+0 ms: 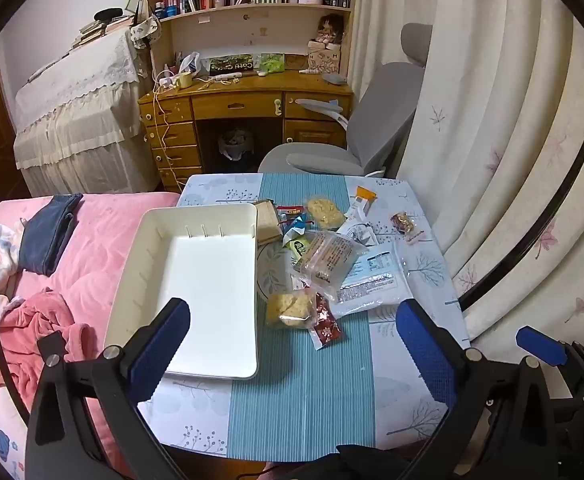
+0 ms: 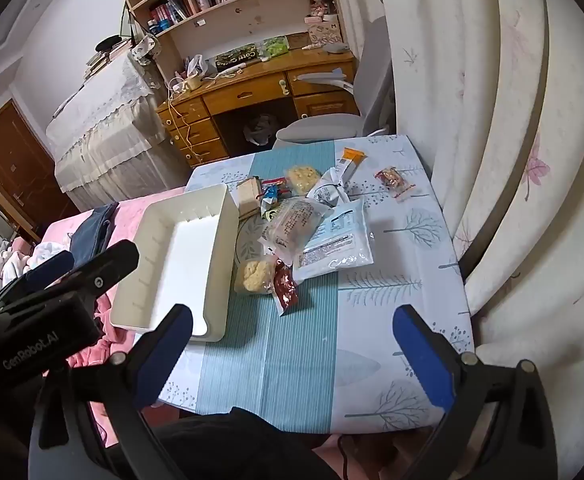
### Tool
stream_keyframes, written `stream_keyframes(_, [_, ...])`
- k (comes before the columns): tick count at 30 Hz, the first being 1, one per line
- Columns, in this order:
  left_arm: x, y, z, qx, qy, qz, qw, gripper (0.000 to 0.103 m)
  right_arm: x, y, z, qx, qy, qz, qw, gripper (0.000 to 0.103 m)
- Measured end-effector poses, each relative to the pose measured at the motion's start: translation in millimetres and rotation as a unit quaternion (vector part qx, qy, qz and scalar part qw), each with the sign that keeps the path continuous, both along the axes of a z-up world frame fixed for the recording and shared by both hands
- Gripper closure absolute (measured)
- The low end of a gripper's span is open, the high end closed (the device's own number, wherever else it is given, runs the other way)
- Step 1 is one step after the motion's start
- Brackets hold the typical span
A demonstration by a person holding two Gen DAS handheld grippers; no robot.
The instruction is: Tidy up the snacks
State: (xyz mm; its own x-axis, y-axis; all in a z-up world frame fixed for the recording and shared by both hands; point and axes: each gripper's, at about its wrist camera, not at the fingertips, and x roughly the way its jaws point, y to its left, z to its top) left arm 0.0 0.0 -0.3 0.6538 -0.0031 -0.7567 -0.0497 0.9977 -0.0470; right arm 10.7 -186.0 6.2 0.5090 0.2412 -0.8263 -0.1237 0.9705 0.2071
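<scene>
Both grippers hang above the near end of the table (image 1: 299, 400), fingers spread wide with nothing between them: the left gripper (image 1: 292, 344) has its left finger (image 1: 160, 344) over the near corner of the white bin (image 1: 196, 248), and the right gripper (image 2: 292, 356) is over bare cloth at the near edge. In the left wrist view, a blue pad of the right gripper shows at the lower right, beside the left one. The bin lies on the left part of the table, its left wall at the table edge beside the pink bed (image 1: 92, 240), and holds nothing. The snacks lie in a loose pile just right of the bin: a yellow cracker pack (image 1: 290, 308) nearest, touching a red wrapper (image 1: 325, 322); behind them a clear bag of biscuits (image 1: 327, 254) overlapping a large white flat pack (image 1: 375, 276); farther back a brown packet (image 1: 268, 220) against the bin's far right corner, a second yellow cracker pack (image 1: 323, 212), small blue and green wrappers, and an orange-topped sachet (image 1: 361, 198). 1 small red sweet pack (image 1: 403, 222) lies apart near the right edge. The near half of the table is bare. A curtain (image 1: 491, 160) hangs close along the right edge; a grey chair (image 1: 355, 148) stands beyond the far edge.
</scene>
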Motion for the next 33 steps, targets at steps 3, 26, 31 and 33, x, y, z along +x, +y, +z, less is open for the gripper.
stream_keyframes(3, [0.7, 0.3, -1.7, 0.000, 0.003, 0.002, 1.0000, 0.001, 1.1, -0.2, -1.1, 0.002, 0.002, 0.000, 1.000, 0.002])
stream_keyframes(26, [1.7, 13.5, -4.1, -0.004, 0.009, 0.015, 0.9998, 0.001, 5.4, 5.5, -8.0, 0.004, 0.010, 0.000, 1.000, 0.002])
stream_keyframes(31, [0.2, 19.6, -6.0, -0.004, 0.013, 0.021, 0.9997, 0.001, 13.2, 17.2, -14.7, 0.005, 0.014, 0.004, 1.000, 0.002])
stream_keyframes(33, [-0.4, 20.7, -4.8, -0.004, 0.016, 0.025, 0.9996, 0.001, 12.4, 17.0, -14.4, 0.007, 0.016, 0.005, 1.000, 0.003])
